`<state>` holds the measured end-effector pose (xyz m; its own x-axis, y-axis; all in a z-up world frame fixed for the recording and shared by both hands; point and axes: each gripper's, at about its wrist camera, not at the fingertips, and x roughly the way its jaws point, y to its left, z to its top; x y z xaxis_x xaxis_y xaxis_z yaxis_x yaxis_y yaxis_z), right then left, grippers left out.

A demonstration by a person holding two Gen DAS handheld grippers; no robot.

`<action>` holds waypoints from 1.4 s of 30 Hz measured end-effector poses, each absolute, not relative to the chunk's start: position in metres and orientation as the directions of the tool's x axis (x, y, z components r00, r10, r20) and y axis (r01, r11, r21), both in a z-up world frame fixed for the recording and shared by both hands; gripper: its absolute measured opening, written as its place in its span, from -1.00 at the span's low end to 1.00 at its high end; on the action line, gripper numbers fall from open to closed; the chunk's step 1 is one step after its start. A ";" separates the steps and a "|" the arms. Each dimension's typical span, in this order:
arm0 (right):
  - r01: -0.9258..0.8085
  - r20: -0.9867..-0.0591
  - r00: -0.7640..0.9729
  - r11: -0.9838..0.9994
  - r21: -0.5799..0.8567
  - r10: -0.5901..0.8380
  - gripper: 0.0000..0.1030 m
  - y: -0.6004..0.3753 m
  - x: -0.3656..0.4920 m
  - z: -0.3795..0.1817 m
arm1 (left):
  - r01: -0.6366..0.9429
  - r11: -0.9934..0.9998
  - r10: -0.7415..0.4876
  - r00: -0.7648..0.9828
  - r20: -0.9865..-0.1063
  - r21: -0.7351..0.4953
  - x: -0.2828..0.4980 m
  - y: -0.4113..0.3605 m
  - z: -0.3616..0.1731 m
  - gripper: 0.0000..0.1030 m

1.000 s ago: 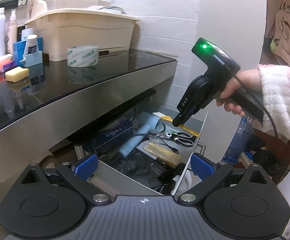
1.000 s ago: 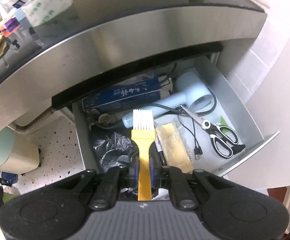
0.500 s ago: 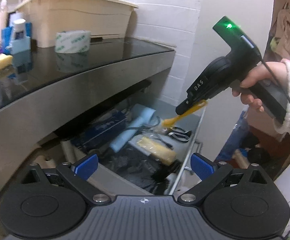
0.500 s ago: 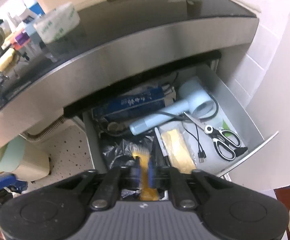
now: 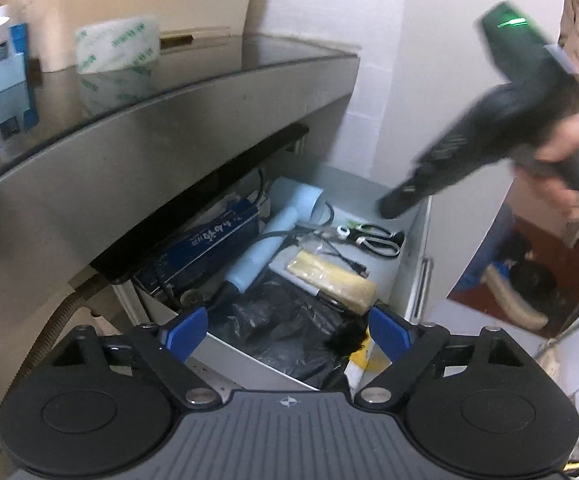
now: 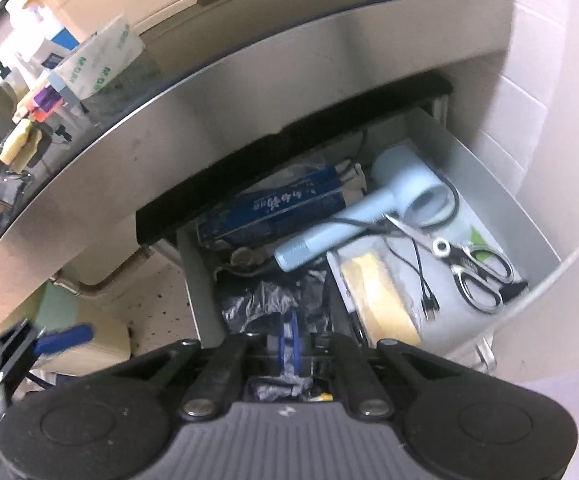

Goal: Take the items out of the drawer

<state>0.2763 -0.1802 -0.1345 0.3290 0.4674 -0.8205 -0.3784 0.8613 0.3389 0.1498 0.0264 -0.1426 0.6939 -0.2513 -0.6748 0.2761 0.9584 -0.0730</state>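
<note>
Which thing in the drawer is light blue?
The hair dryer. It lies across the middle of the drawer, pale blue all over. The box beside it is dark blue, the scissors black and silver.

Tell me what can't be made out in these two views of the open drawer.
Right gripper: right wrist view, motion blur hides whether its fingers pinch anything.
Blue box: both views, far end hidden under the counter.
Black bag: left wrist view, opaque plastic hides its contents.
Yellow item: left wrist view, cut off behind the left gripper.
</note>
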 end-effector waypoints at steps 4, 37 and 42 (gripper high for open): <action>-0.349 -0.769 0.364 0.842 0.411 0.526 -0.87 -0.216 0.255 -0.124 | 0.341 0.937 -0.293 0.636 -0.714 -0.080 0.182 0.006 -0.153 0.54; 0.103 -0.679 0.437 0.717 0.690 0.591 -0.85 -0.352 0.141 -0.192 | 0.603 0.693 -0.472 -0.035 -0.881 -0.395 0.338 -0.072 -0.280 -0.65; 0.127 -0.682 0.429 0.708 0.695 0.592 -0.84 -0.353 0.142 -0.200 | 0.576 0.690 -0.465 -0.110 -0.878 -0.438 0.347 -0.081 -0.300 -0.72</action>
